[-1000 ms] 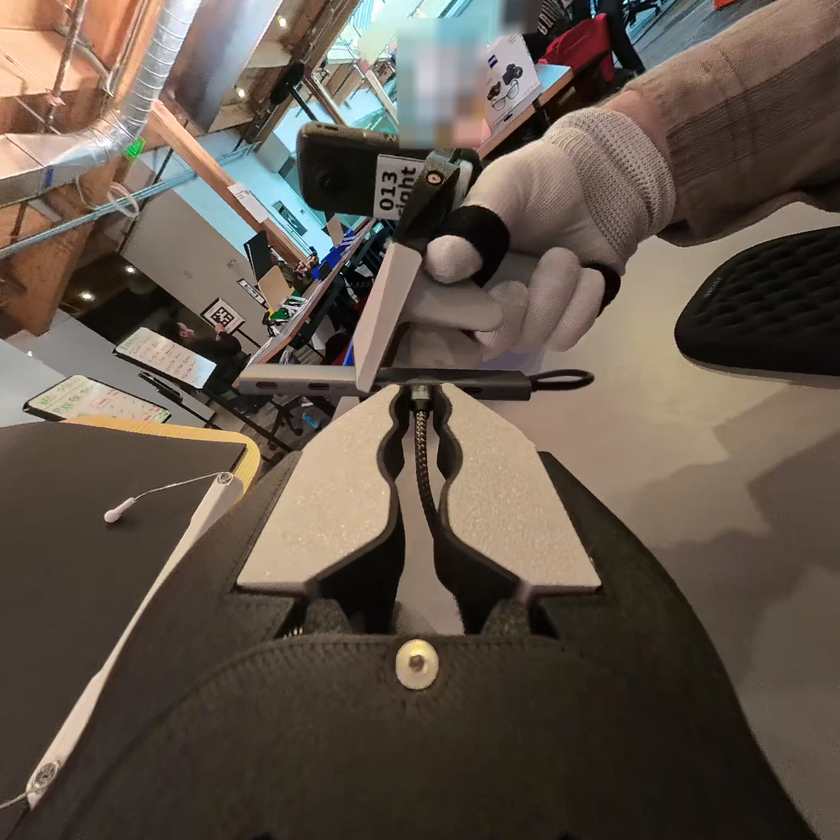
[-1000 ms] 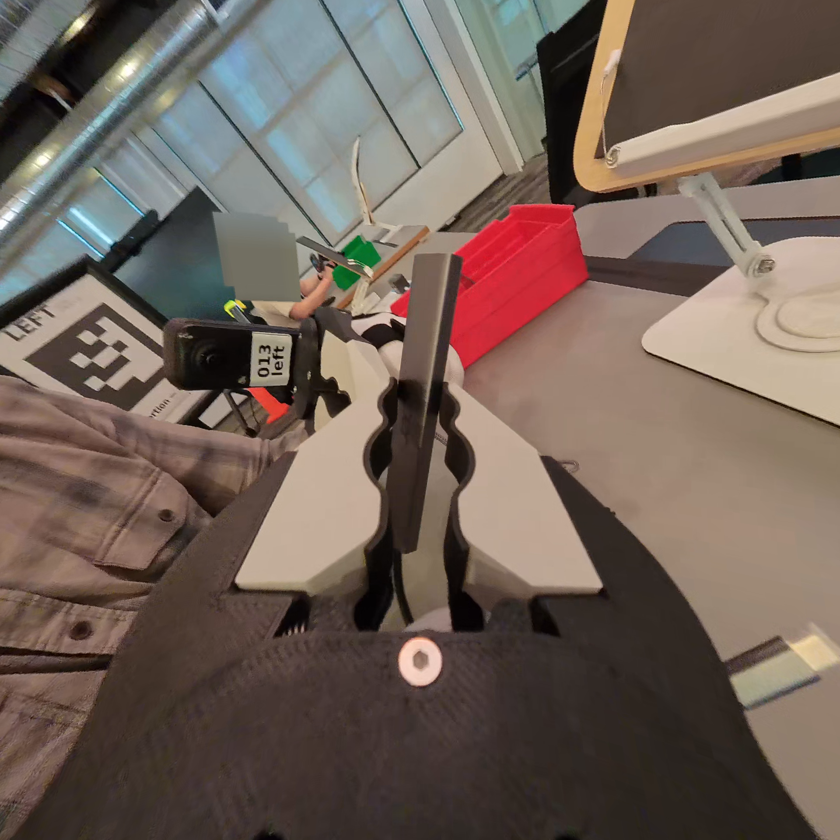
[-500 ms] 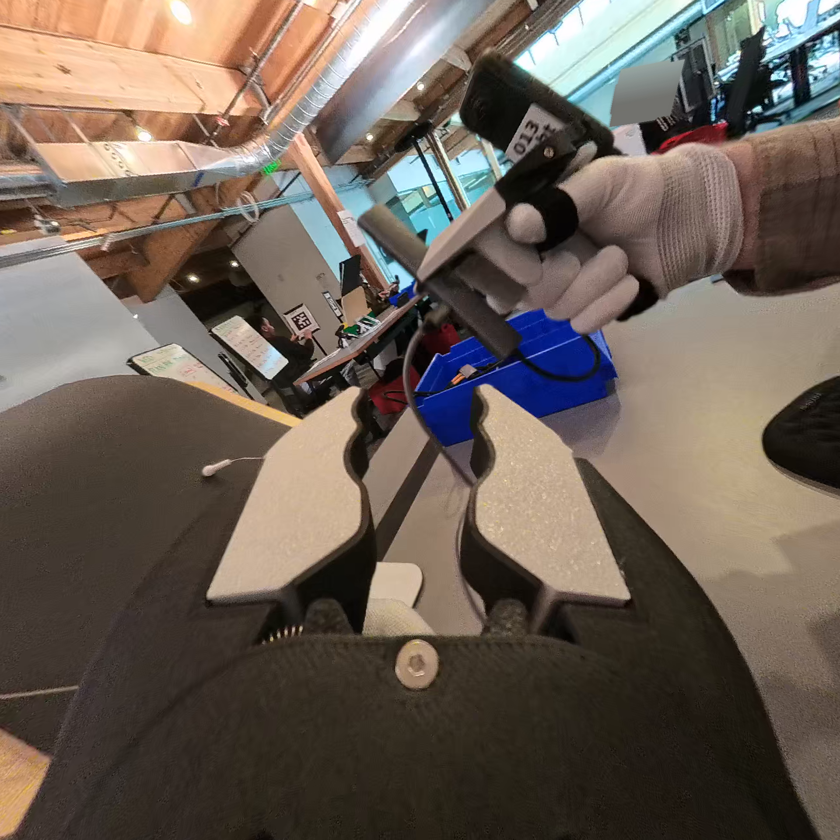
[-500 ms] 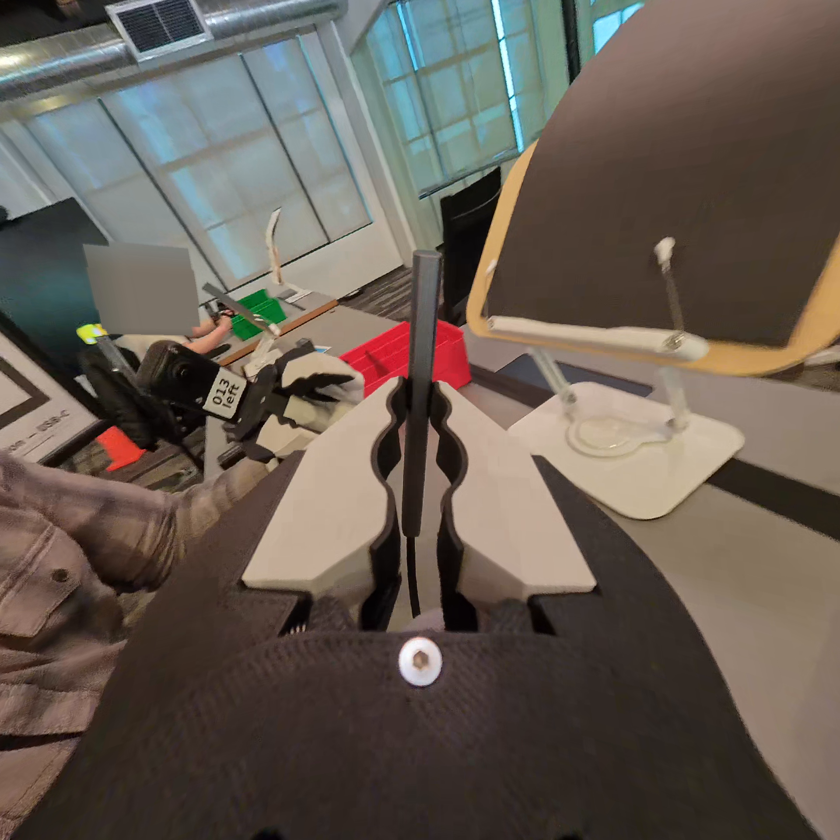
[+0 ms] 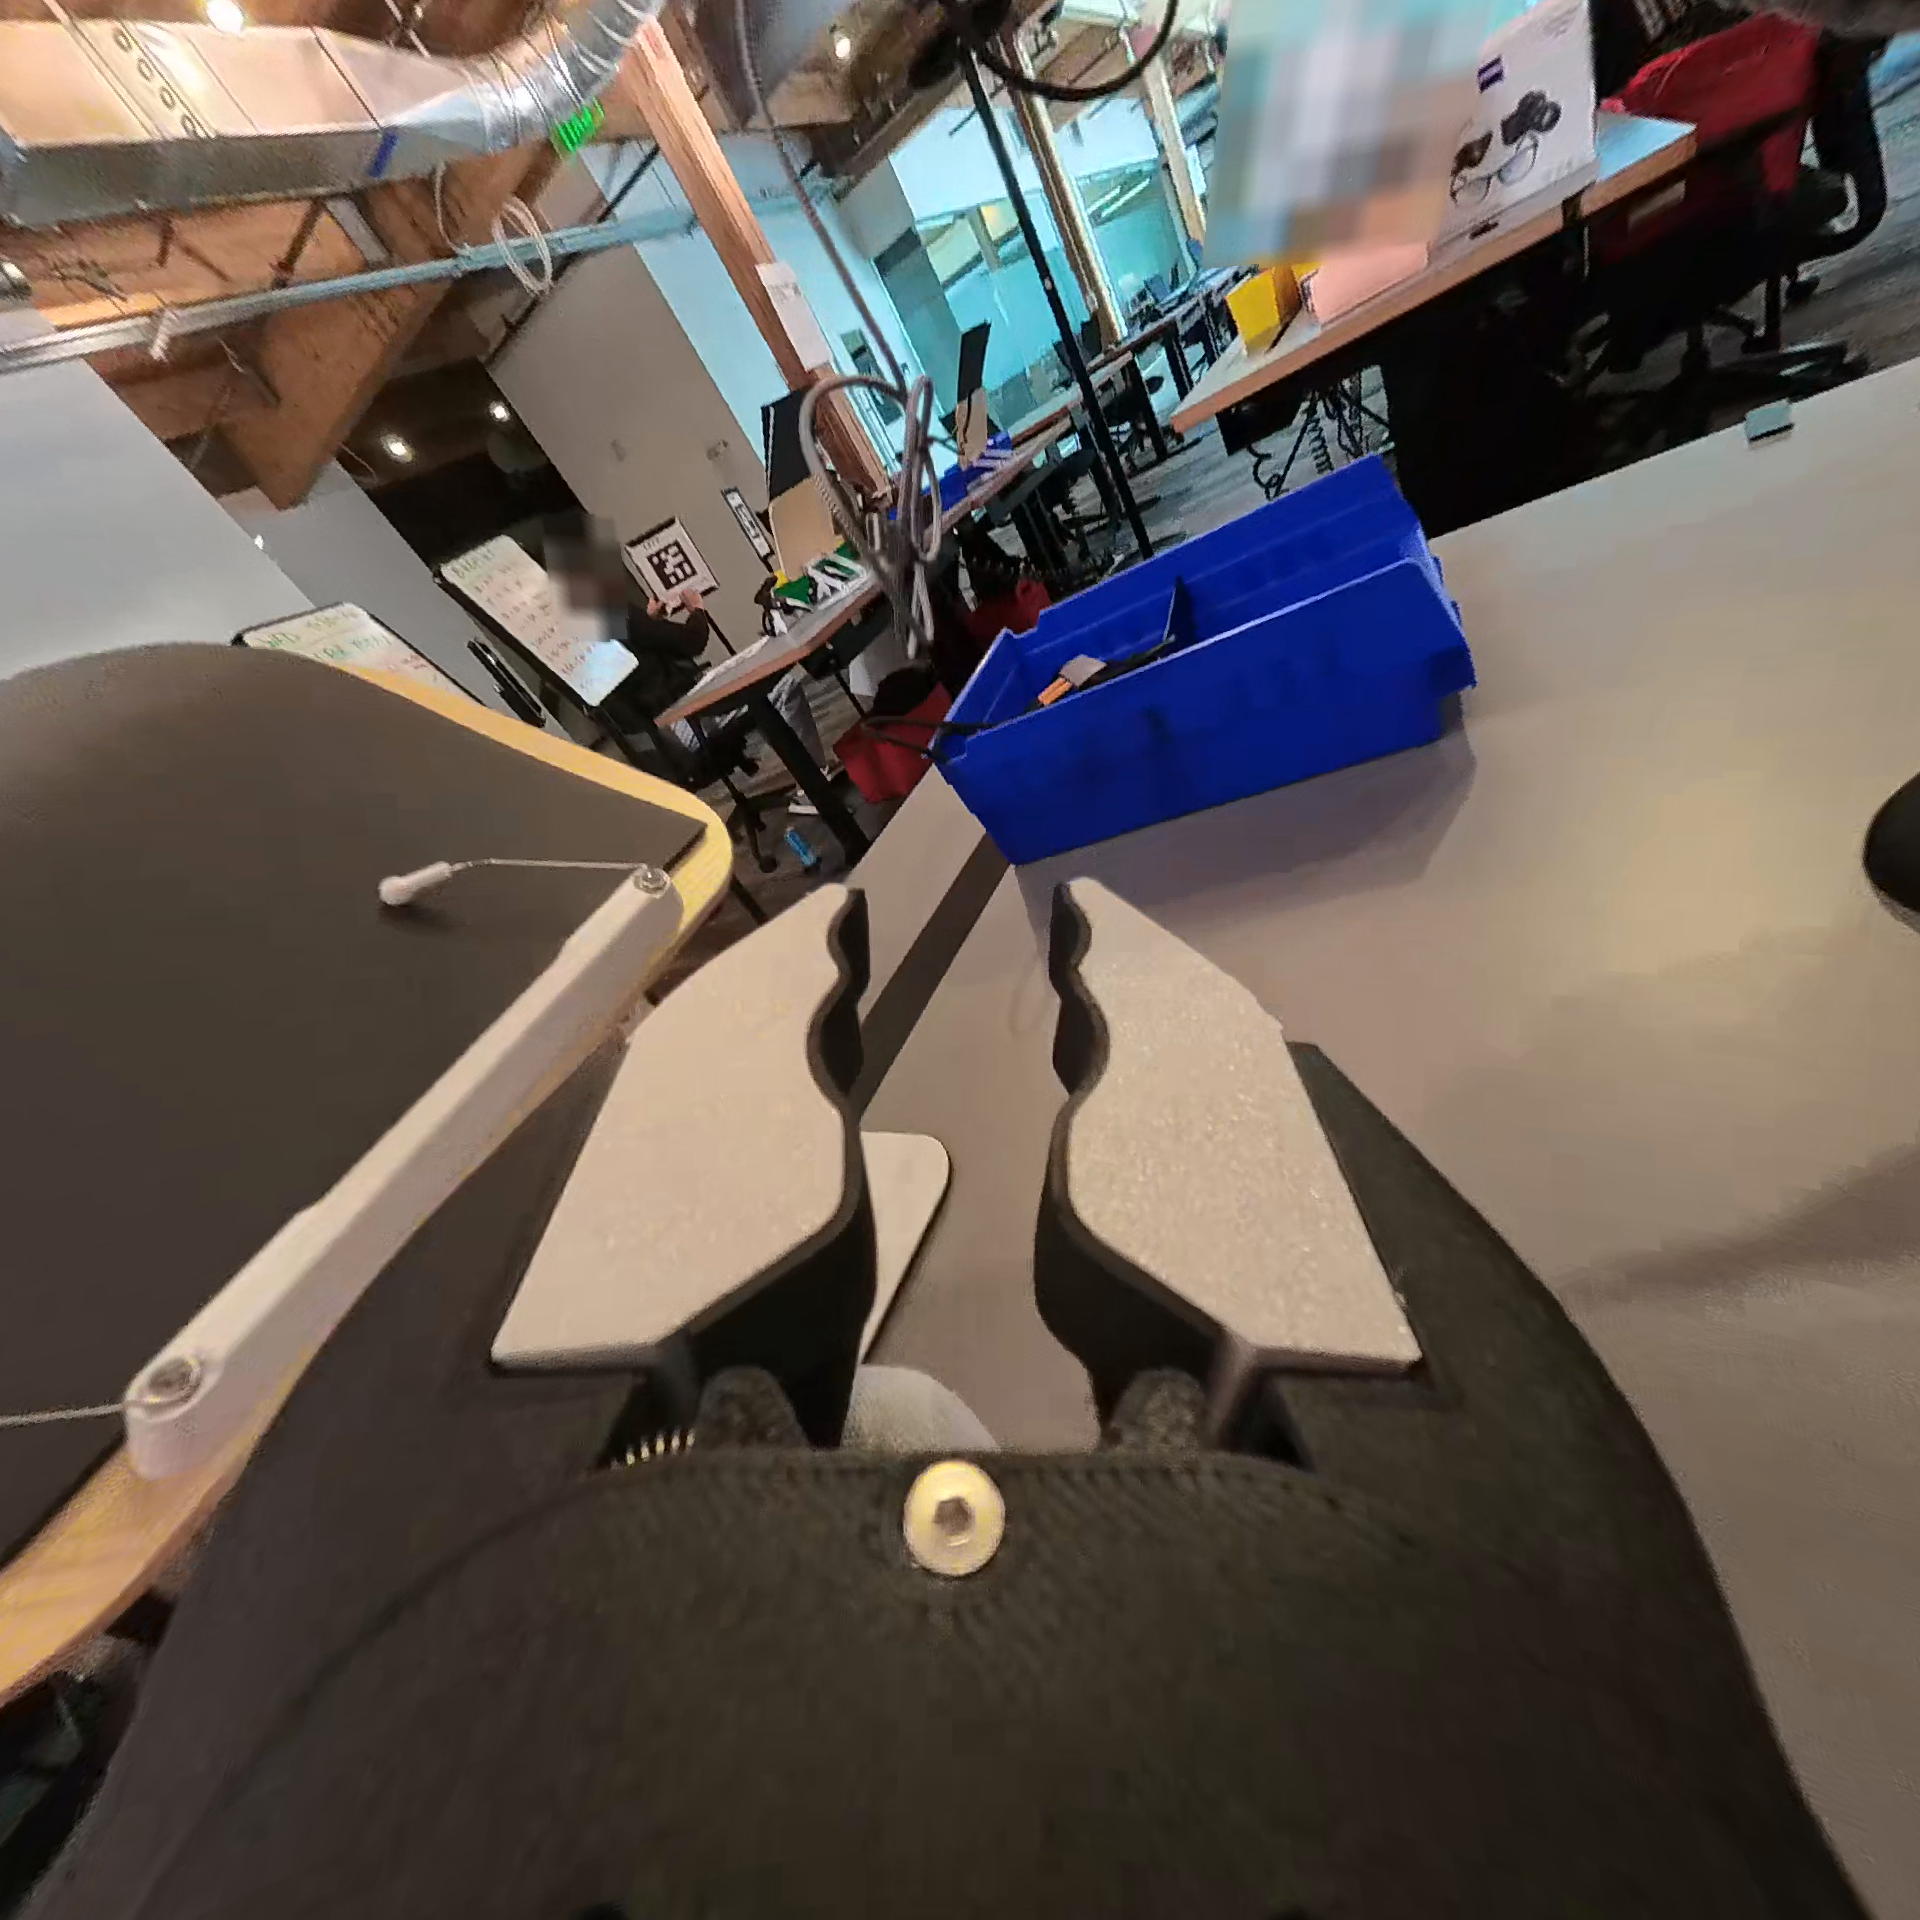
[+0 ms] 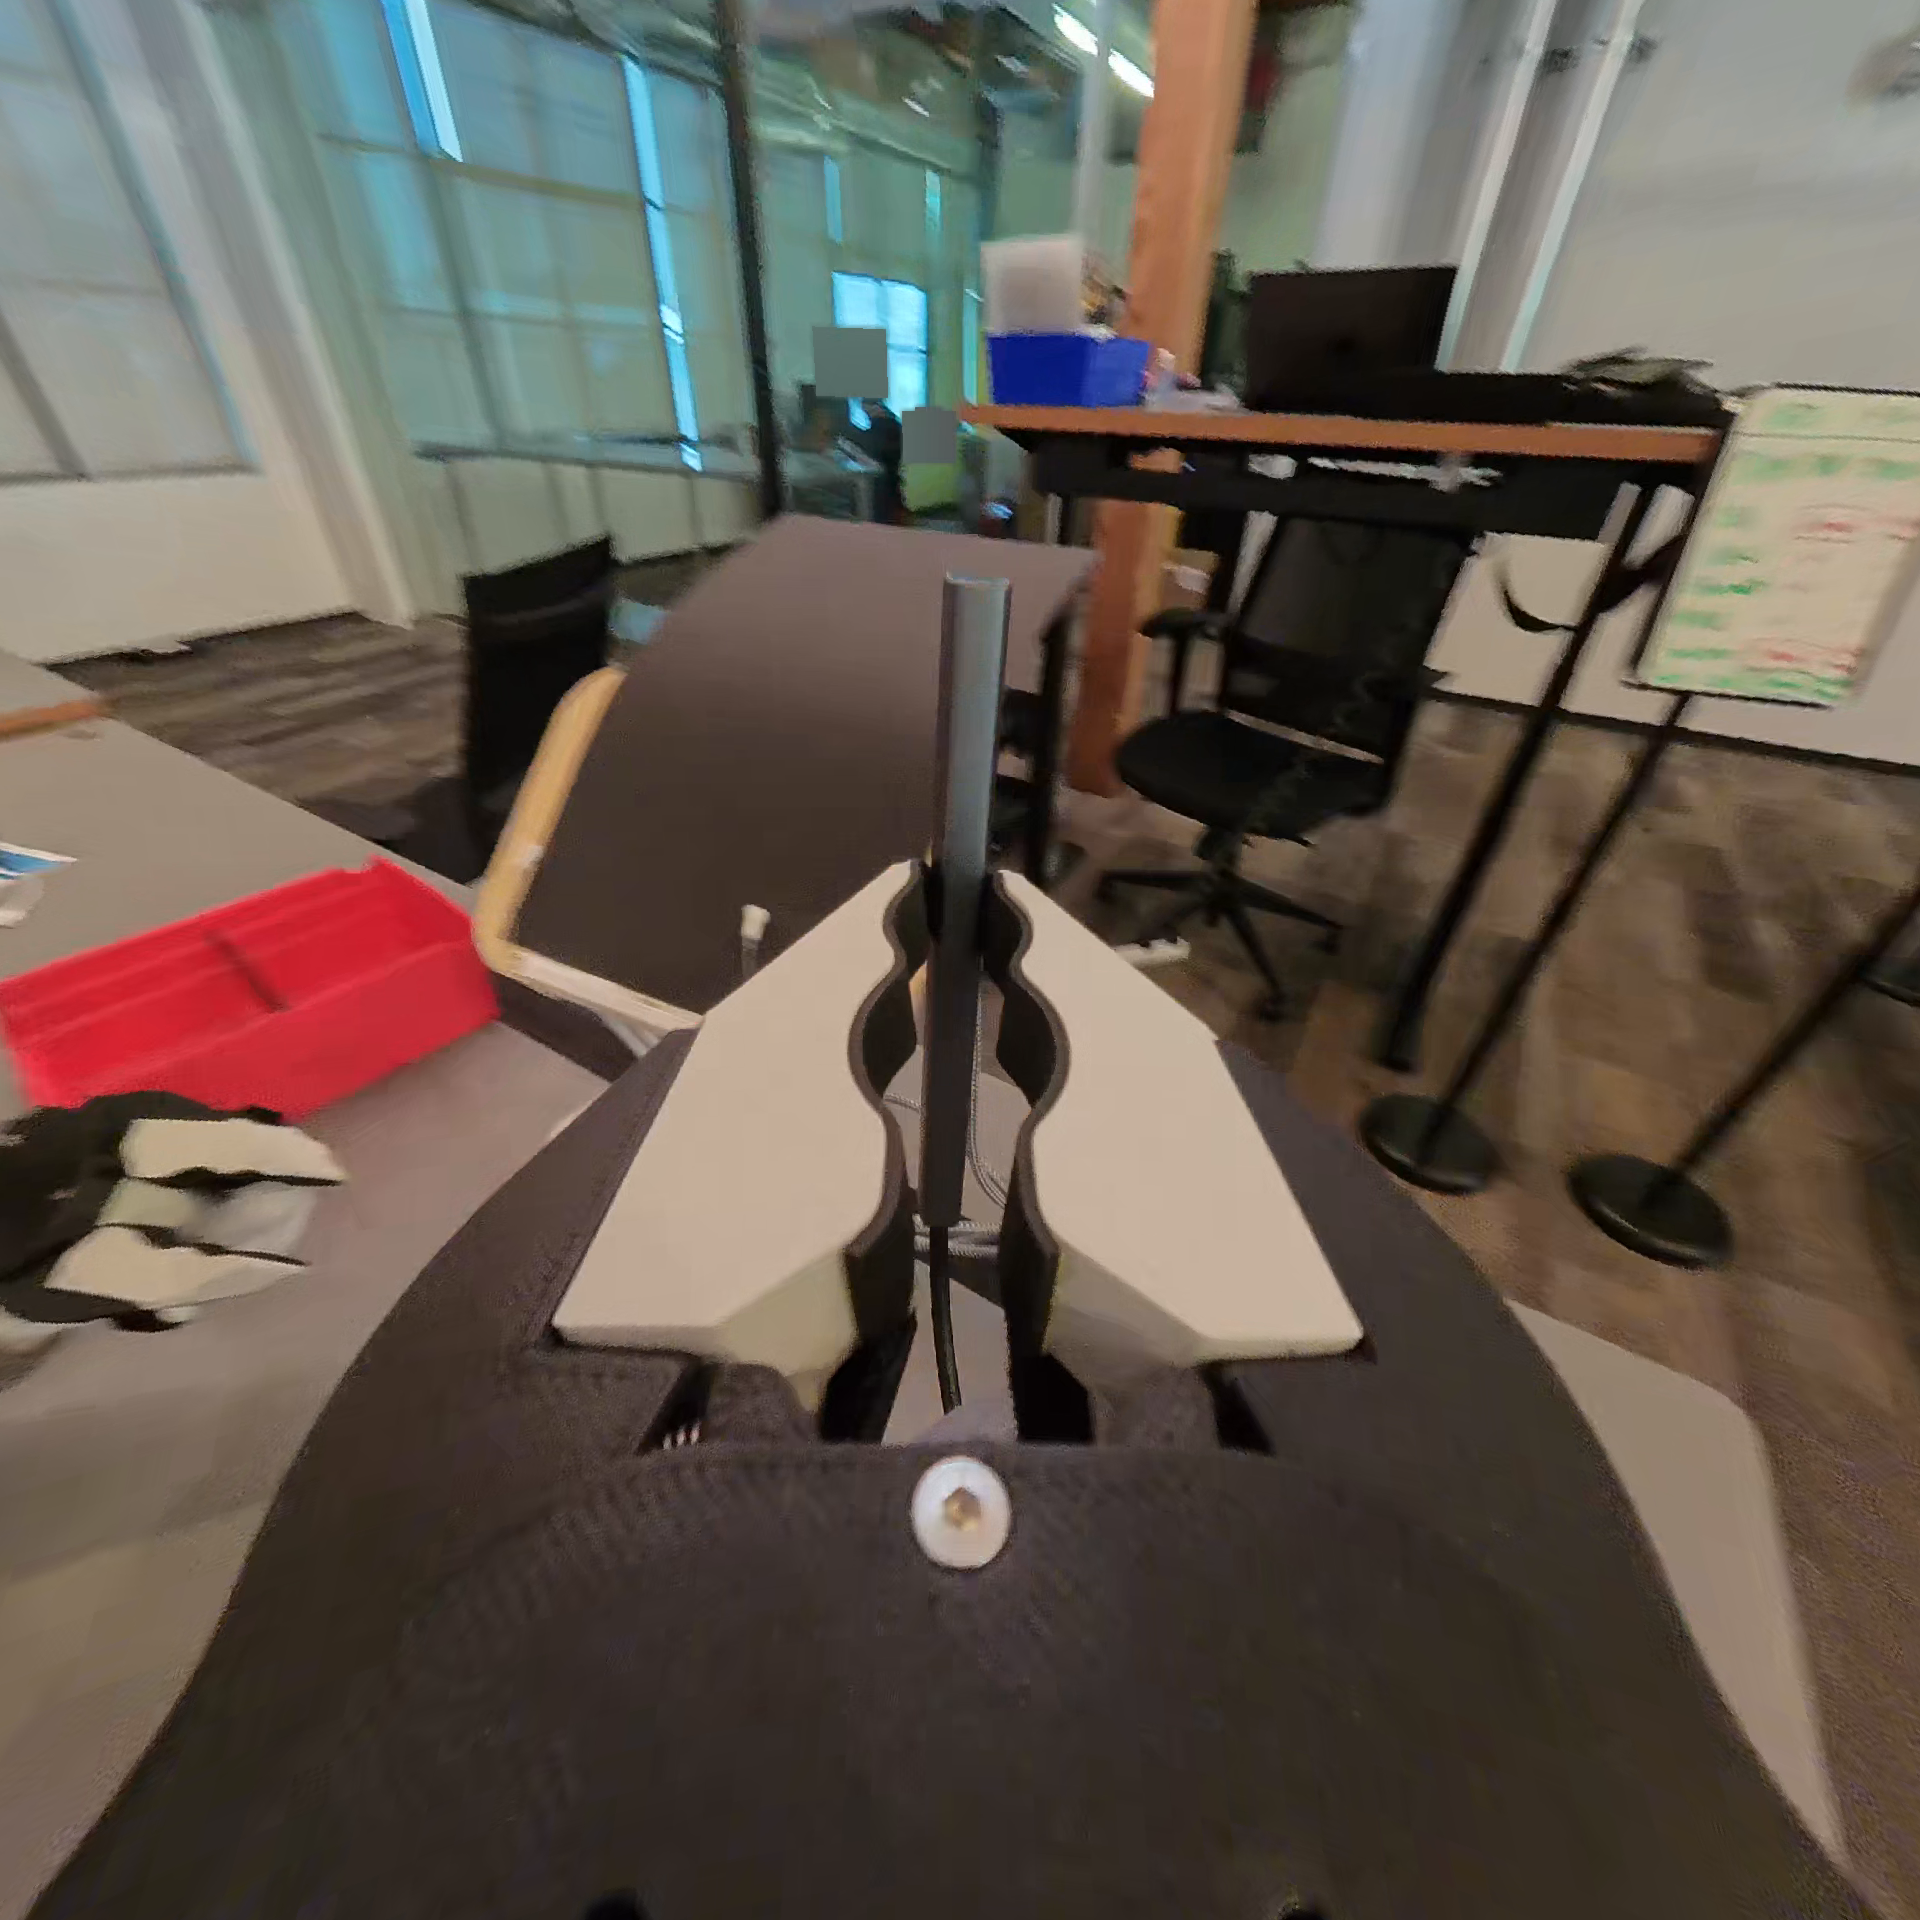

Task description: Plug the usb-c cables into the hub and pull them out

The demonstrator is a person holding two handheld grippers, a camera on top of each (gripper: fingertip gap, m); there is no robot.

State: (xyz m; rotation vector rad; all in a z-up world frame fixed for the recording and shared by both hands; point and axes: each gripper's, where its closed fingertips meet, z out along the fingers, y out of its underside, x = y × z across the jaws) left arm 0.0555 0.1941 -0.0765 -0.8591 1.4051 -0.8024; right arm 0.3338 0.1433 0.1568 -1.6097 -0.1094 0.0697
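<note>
Between my right gripper (image 6: 961, 904) jaws the hub (image 6: 968, 831) sits clamped, upright. Left gripper (image 5: 951, 935) gapes empty; braided cable (image 5: 894, 509) dangles ahead. I'd grab near its plug, align squarely.

Left tool (image 5: 954, 935) agape, empty, above grey table (image 5: 1558, 935) near blue bin (image 5: 1226, 727).

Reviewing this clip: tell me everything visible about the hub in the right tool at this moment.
The hub is a slim, dark grey bar with a matte, metallic-looking finish, seen edge-on in the right wrist view. It stands upright along the right tool, clamped between the two pale fingers, with its upper half protruding past their tips. A thin dark cable leaves its lower end, and a braided grey cable shows just behind it. Its ports are not visible from here.
</note>
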